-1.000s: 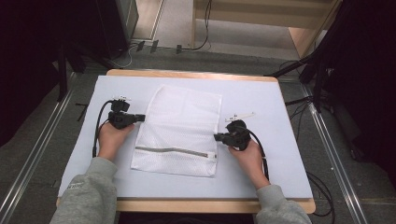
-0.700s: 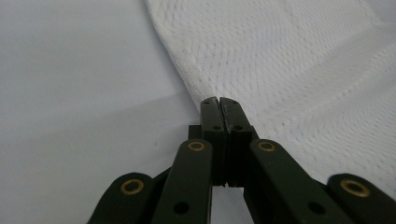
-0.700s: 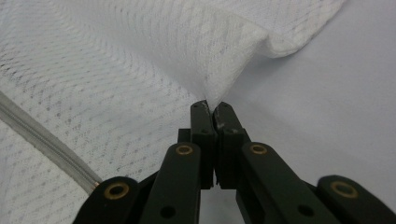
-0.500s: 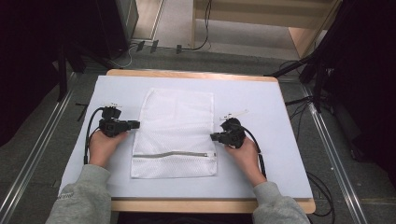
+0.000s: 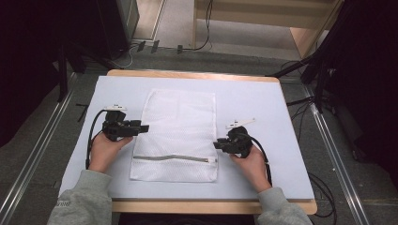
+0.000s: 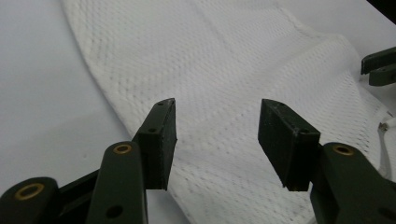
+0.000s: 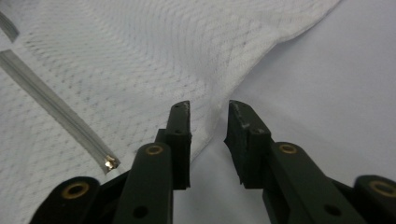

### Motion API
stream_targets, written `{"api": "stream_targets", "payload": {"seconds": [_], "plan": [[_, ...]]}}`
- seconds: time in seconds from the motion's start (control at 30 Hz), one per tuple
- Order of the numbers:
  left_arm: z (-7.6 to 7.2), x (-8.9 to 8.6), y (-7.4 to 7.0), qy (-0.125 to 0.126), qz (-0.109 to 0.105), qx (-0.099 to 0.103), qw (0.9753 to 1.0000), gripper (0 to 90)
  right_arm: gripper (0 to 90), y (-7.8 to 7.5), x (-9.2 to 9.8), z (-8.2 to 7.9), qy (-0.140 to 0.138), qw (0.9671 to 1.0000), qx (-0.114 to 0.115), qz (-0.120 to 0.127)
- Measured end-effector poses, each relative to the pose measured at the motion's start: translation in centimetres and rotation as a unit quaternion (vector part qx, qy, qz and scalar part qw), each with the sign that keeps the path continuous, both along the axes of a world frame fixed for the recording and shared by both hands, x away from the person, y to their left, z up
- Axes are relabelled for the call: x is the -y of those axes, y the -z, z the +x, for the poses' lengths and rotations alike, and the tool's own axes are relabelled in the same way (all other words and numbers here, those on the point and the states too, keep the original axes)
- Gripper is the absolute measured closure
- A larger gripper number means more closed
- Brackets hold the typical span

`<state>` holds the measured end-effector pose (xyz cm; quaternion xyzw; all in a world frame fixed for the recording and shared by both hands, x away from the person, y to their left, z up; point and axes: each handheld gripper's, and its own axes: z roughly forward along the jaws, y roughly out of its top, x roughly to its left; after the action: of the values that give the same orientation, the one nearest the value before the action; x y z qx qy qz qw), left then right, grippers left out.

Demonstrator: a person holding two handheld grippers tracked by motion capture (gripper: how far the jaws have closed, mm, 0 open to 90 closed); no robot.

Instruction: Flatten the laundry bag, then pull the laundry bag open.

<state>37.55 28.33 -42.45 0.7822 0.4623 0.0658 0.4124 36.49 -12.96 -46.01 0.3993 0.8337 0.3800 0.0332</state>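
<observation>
Basically, mesh bag (image 5: 179,134) flat mid-frame on counter (image 5: 263,108); left hand-held gripper (image 5: 141,127) wide open at bag's left edge, right hand-held gripper (image 5: 218,145) part-open at right edge, both w/o hold.

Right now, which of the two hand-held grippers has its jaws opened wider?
The left hand-held gripper: its jaws stand far apart over the mesh bag. The right hand-held gripper shows a narrow gap at the bag's edge.

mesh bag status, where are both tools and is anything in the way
Left tool open, at bag's left edge. Right tool open, narrower gap, at right edge by the zipper end. White mesh bag flat on the table, ungripped. Nothing in the way.
</observation>
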Motion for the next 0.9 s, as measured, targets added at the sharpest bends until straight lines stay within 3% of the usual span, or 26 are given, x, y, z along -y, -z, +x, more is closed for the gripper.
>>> {"api": "stream_targets", "payload": {"seconds": [0.23, 0.43, 0.7, 0.9], "plan": [[-1.0, 1.5, -0.4, 0.020, -0.001, 0.004, 0.9998, 45.9, 71.3, -0.3, 0.0, -1.6, -0.021, 0.9996, 0.005, 0.016], [-1.3, 2.7, -0.5, 0.040, 0.001, 0.005, 0.9992, 45.5, 82.4, -0.4, -0.5, -2.3, -0.029, 0.9995, -0.008, 0.010], [-1.8, 4.7, -0.3, 0.069, 0.004, -0.002, 0.9976, 45.1, 89.8, 0.3, -1.2, -2.5, -0.037, 0.9990, -0.026, -0.004], [-1.9, 5.7, -0.3, 0.082, 0.004, 0.000, 0.9967, 44.8, 90.0, 0.5, -1.3, -2.8, -0.044, 0.9985, -0.032, -0.007]]}}
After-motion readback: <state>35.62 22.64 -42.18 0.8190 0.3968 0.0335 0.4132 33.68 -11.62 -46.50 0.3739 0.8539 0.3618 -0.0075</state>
